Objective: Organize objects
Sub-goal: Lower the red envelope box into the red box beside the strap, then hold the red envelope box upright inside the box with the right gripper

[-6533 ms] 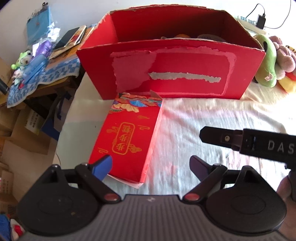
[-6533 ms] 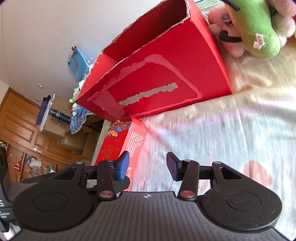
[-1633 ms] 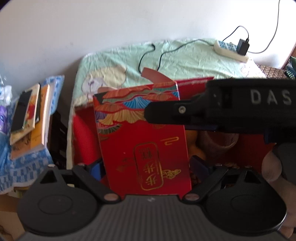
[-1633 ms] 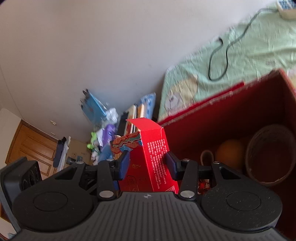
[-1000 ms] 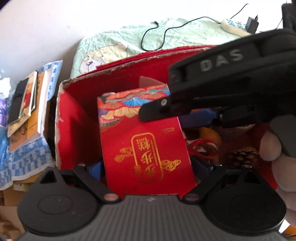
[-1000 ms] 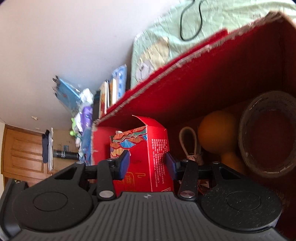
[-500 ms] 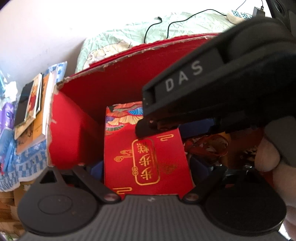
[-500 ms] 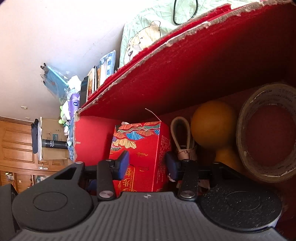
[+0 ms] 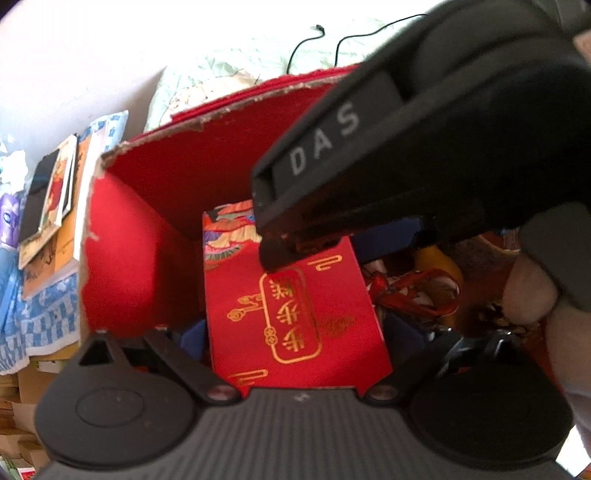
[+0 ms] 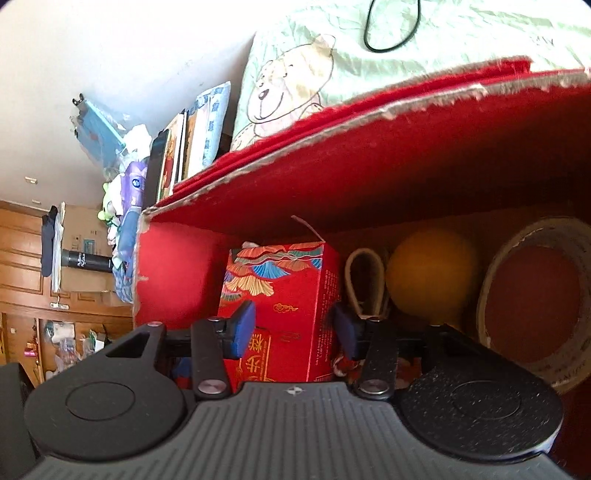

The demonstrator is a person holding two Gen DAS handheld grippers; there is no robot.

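A red gift box (image 9: pixel 295 306) with gold characters and a fan pattern stands upright inside the big red carton (image 9: pixel 184 192), near its left end wall. My left gripper (image 9: pixel 295 336) is shut on the box's two narrow sides. My right gripper (image 10: pixel 293 330) is shut on the same red gift box (image 10: pixel 284 295) from another angle, its blue pads (image 10: pixel 242 328) pressed against the faces. In the left wrist view the right gripper's black housing (image 9: pixel 424 155) hides the box's top right and much of the carton. The carton's far wall (image 10: pixel 369 173) rises behind the box.
To the right of the gift box, the carton holds a beige loop (image 10: pixel 364 280), an orange ball (image 10: pixel 428 277), a tape roll (image 10: pixel 535 295) and a red ribbon (image 9: pixel 417 291). A bear-print sheet (image 10: pixel 288 85) with a black cable (image 10: pixel 391 26) lies behind. Books (image 9: pixel 55 206) lie left. A hand (image 9: pixel 528 295) holds the right gripper.
Both grippers have carried the gift box from the bed up over the carton's rim and lowered it inside. Over the last second it sank deeper toward the carton's floor.
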